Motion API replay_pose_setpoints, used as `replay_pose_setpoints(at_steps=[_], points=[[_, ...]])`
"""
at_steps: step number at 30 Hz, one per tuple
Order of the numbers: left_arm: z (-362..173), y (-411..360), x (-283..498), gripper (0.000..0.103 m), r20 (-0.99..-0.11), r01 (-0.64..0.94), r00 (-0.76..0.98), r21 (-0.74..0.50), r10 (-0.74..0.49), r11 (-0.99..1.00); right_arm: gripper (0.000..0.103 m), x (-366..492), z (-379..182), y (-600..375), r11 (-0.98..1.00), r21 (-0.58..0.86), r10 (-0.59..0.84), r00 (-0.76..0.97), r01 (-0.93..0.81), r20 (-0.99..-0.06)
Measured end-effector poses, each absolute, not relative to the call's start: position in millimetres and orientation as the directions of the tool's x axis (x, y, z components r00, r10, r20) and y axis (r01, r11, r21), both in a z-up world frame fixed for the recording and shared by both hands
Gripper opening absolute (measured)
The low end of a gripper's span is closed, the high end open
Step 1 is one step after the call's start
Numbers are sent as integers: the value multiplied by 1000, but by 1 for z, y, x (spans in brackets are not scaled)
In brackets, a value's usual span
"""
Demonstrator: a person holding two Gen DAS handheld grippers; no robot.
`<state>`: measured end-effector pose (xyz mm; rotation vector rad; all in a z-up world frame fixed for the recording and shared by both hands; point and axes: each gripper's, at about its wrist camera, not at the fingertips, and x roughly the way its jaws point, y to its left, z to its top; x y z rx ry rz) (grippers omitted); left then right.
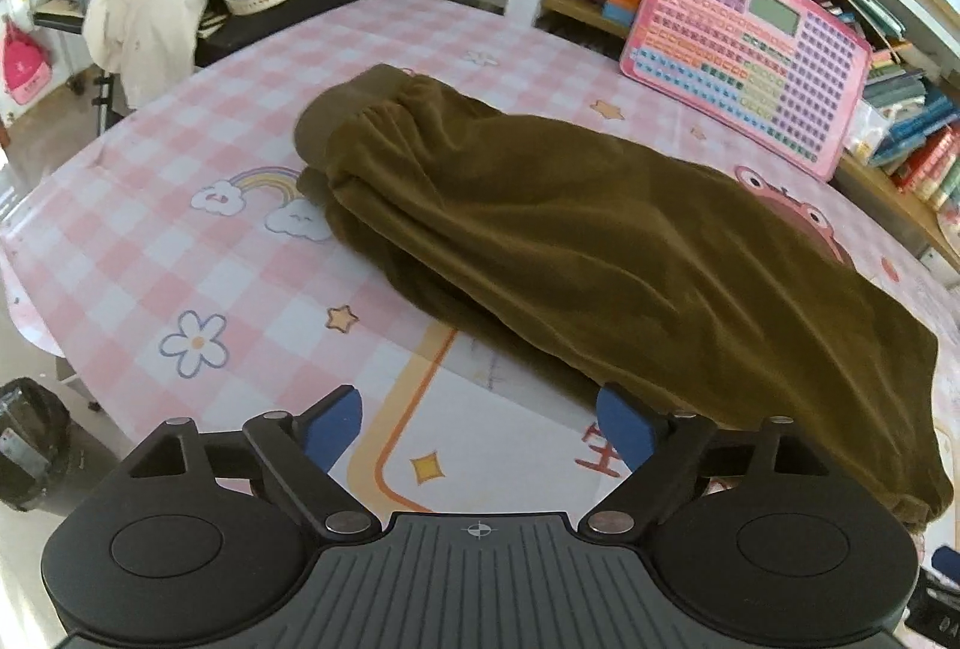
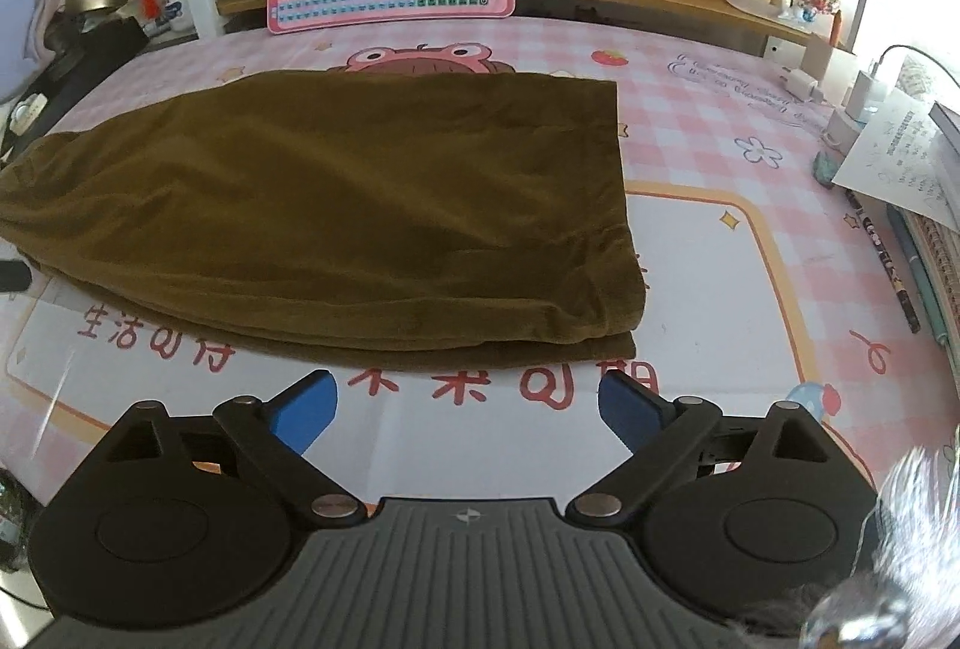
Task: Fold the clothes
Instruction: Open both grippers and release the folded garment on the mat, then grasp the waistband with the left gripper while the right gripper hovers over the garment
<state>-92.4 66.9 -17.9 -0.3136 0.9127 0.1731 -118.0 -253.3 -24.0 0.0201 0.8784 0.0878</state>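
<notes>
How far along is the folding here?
Done: the brown trousers lie folded once on the table, layers stacked at the near edge. In hand: nothing; the left gripper and right gripper are open, off the cloth. Left: probably further folds to shorten it.

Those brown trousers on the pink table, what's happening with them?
A person is folding clothes with two handheld grippers. The brown velvet trousers lie on the pink checked tablecloth, already folded over in layers. The left gripper and right gripper are both open near its front edge, holding nothing.
</notes>
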Motion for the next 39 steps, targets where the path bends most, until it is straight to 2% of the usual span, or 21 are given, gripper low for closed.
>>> replay_pose_setpoints(at_steps=[7,15,20,26,30,39], points=[[-25,90,-83,88,-802,-251,592,-279,-81,927,95,-118,-18,-234,999,35,45,644,-28,-764],[-38,155,-69,88,-726,-324,634,-563,-268,760,96,-114,-14,-190,999,-9,14,646,-33,-764],[-54,188,-64,86,-665,-354,664,-681,-340,641,96,-104,-12,-164,1000,-17,3,649,-25,-761],[-74,221,-56,69,-600,-395,687,-782,-410,482,96,-75,-5,-128,1000,17,23,666,-15,-745],[-86,233,-45,63,-569,-412,692,-816,-444,404,95,-48,-3,-94,998,2,39,681,-55,-731],[-85,247,-28,63,-561,-415,715,-821,-418,391,94,-11,-28,-21,977,-88,61,652,-193,-756]])
